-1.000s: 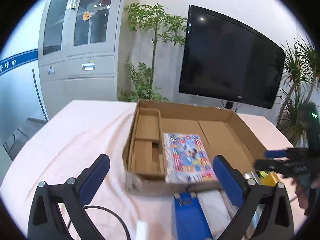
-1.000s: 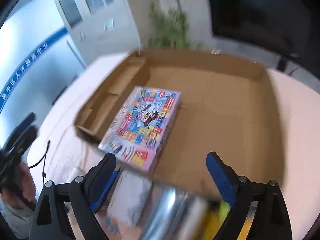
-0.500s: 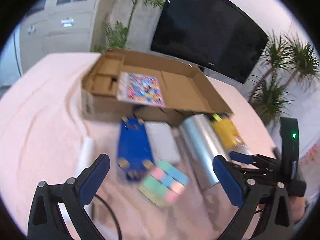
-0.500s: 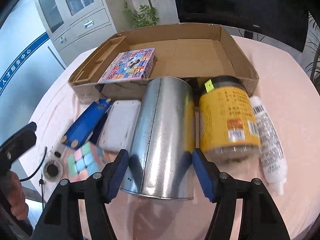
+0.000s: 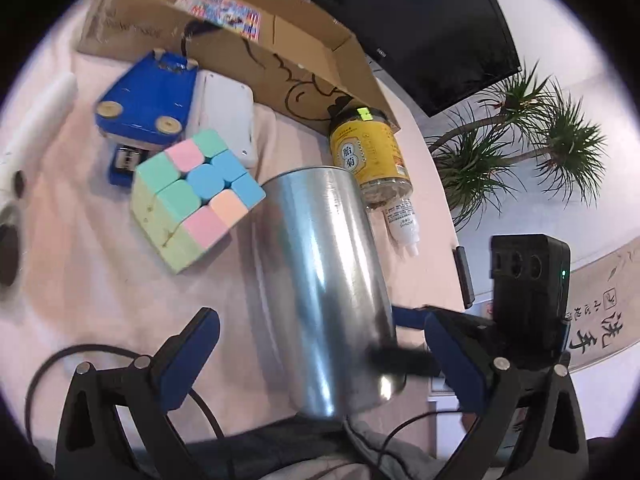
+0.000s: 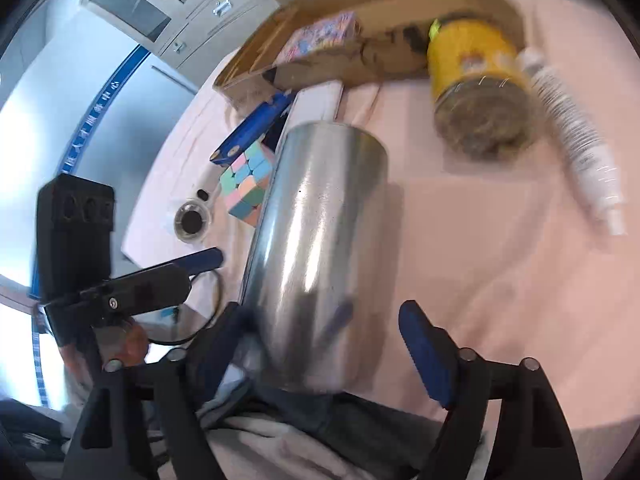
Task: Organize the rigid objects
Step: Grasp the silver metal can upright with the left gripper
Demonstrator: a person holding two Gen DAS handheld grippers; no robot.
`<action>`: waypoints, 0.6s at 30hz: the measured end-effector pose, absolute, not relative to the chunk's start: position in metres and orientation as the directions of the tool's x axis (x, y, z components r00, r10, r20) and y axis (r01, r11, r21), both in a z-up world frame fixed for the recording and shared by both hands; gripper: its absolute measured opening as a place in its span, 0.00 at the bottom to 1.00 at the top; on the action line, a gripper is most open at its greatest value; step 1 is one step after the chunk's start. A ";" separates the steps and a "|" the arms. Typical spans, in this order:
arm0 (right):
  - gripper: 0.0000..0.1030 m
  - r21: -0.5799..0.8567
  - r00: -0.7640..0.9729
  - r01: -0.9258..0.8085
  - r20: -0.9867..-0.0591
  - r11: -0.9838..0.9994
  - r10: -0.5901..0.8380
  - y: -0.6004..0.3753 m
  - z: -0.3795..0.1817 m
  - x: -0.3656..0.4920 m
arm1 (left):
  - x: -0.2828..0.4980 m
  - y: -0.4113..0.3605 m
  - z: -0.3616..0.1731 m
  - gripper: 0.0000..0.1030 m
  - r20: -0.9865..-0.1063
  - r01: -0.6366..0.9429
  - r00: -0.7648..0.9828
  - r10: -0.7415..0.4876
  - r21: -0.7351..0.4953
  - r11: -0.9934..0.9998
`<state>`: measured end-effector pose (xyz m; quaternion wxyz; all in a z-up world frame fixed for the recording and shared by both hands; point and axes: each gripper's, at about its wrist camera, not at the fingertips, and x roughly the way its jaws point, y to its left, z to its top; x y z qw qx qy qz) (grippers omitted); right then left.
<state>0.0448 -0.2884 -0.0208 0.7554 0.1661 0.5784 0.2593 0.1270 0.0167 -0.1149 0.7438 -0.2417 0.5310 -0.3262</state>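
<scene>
A silver metal can (image 5: 324, 292) lies on its side on the pink cloth; it also shows in the right wrist view (image 6: 316, 248). My left gripper (image 5: 320, 352) is open, its fingers either side of the can's near end. My right gripper (image 6: 320, 344) is open around the same end, its left pad against the can, its right pad clear of it. A pastel cube (image 5: 192, 196), a blue flat object (image 5: 148, 96), a white case (image 5: 228, 112), a yellow jar (image 5: 368, 156) and a white tube (image 5: 404, 224) lie nearby.
An open cardboard box (image 5: 288, 64) holding a colourful flat packet (image 5: 224, 8) stands at the far side. A small dark-centred dish (image 6: 192, 220) and a black cable (image 5: 100, 352) lie at the near left. A TV and potted plants stand behind.
Both grippers have dropped low and pulled toward the can's near end. The right gripper's jaws have widened, and the views have tilted down to the table.
</scene>
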 end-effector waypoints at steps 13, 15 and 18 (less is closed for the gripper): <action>0.84 0.428 0.322 -0.320 -0.790 0.845 0.522 -0.243 0.021 0.051 | 0.125 -0.005 -0.054 0.79 -0.677 0.337 0.338 -0.654 -0.561 0.756; 0.84 0.385 0.406 -0.381 -0.748 0.841 0.526 -0.238 0.060 0.065 | 0.138 -0.005 -0.011 0.79 -0.640 0.372 0.430 -0.636 -0.517 0.771; 0.83 0.320 0.519 -0.436 -0.674 0.841 0.526 -0.235 0.116 0.100 | 0.176 -0.010 0.046 0.79 -0.605 0.409 0.532 -0.592 -0.429 0.805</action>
